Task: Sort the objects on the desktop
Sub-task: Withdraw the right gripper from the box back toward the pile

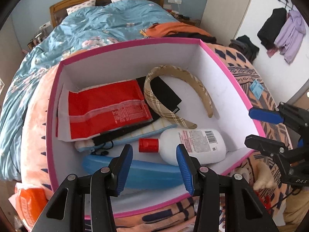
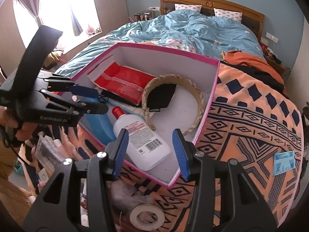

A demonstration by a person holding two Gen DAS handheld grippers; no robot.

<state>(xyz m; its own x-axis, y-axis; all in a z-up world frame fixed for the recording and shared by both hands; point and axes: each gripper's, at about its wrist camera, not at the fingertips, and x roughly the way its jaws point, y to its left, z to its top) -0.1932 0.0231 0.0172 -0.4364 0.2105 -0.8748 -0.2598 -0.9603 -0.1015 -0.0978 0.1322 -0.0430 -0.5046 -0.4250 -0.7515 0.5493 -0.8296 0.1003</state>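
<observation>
- My left gripper (image 1: pixel 154 162) has its fingers spread and grasping nothing; just beyond the tips lies the white lotion bottle (image 1: pixel 195 145), red cap toward the left finger, inside the pink-rimmed box (image 1: pixel 241 94).
- My right gripper (image 2: pixel 149 150) is likewise released and empty, with the same bottle lying between and just past its fingers, near the box's closest corner.
- Already in the box, as I judge it: a red packet (image 1: pixel 108 108) ahead of the left finger, a plaid headband (image 1: pixel 173 92) farther ahead with a black cloth piece (image 1: pixel 166 96) inside its arc, and a blue case (image 1: pixel 139 172) right under the left fingertips.
- Still outside (so I reckon the sorting is well along, not finished): a tape roll (image 2: pixel 146 217) below my right fingers, a blue card (image 2: pixel 283 162) on the blanket well off the right finger, and assorted clutter beyond the left finger that I cannot identify.
</observation>
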